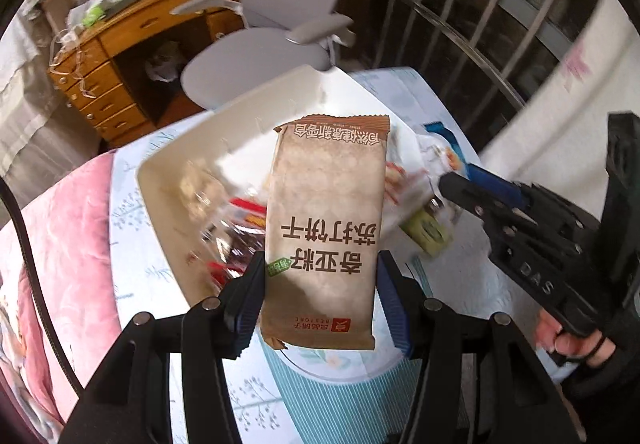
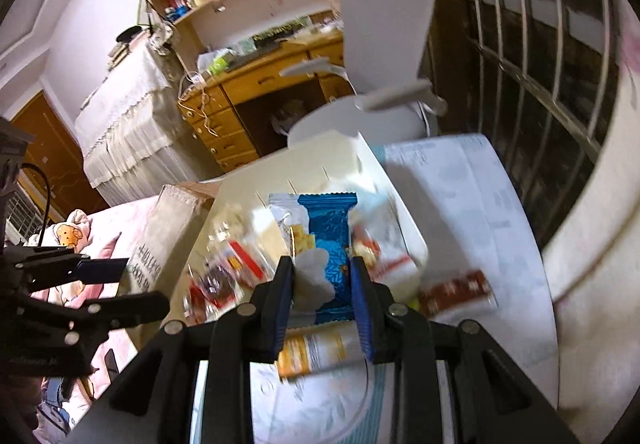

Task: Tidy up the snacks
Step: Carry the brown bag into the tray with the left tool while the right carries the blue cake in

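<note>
The left gripper [image 1: 320,298] has its fingers clamped on the sides of a brown cracker packet [image 1: 326,228], held above the white tray [image 1: 168,164] on the worktop [image 1: 136,276]. The packet's Chinese print reads 奇亚籽 苏打饼干, with a small red "BESTORE" logo. The right gripper [image 2: 322,296] has its fingers closed on a blue and white snack packet [image 2: 328,240], also over the tray; its lettering is too blurred to read. "DAS" is moulded on the right gripper's body.

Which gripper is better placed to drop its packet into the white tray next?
Left, probably. Its brown cracker packet hangs right above the white tray; the right gripper holds its blue packet nearer the tray's edge.
</note>
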Available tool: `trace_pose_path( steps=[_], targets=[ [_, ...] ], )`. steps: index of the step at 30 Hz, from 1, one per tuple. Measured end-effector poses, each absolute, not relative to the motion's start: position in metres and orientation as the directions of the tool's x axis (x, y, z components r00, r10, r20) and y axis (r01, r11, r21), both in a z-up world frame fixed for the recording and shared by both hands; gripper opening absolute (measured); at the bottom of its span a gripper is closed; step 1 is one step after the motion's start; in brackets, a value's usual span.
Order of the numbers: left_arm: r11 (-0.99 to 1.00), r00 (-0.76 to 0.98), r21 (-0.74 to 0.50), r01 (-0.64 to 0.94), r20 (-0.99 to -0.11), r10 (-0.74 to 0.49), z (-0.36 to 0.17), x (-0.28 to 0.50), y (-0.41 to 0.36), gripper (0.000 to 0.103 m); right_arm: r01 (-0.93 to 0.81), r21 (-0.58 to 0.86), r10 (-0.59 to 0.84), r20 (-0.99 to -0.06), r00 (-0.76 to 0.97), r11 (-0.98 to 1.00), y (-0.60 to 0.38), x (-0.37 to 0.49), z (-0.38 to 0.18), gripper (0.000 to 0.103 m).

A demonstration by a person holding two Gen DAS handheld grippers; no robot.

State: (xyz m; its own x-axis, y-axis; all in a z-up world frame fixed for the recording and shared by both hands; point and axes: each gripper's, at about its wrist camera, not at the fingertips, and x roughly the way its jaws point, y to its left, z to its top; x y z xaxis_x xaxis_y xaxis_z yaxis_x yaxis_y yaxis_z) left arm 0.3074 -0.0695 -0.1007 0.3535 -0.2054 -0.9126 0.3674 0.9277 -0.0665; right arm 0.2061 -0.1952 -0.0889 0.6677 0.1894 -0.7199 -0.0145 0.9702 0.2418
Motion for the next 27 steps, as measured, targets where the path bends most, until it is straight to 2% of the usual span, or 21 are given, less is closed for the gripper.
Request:
trace_pose_path(
  steps=[8,15,19,27],
  targets=[
    [0.968,0.422,-0.039,0.249,-0.895,-0.144,-0.103,0.34,-0.043,0.052,-0.053,0.26,0.224,-0.692,0.686,0.964,-0.185,0.232,-0.084,0.028],
    [0.987,0.383,-0.041,0.155,-0.919,-0.098,-0.121,0.353,-0.028,0.053,-0.084,0.274,0.259,-0.702,0.663,0.958,-0.176,0.248,-0.097,0.031],
    [0.989,0.347,-0.063,0.131,-0.932,-0.105,-0.128,0.355,-0.024,0.065,-0.059,0.302,0.269,-0.721,0.638,0.951,-0.179,0.253,-0.105,0.034],
    [0.985,0.322,-0.069,0.161,-0.939,-0.118,-0.133,0.346,-0.028,0.07,0.012,0.343,0.262,-0.739,0.621,0.939,-0.2,0.249,-0.113,0.035]
  ],
)
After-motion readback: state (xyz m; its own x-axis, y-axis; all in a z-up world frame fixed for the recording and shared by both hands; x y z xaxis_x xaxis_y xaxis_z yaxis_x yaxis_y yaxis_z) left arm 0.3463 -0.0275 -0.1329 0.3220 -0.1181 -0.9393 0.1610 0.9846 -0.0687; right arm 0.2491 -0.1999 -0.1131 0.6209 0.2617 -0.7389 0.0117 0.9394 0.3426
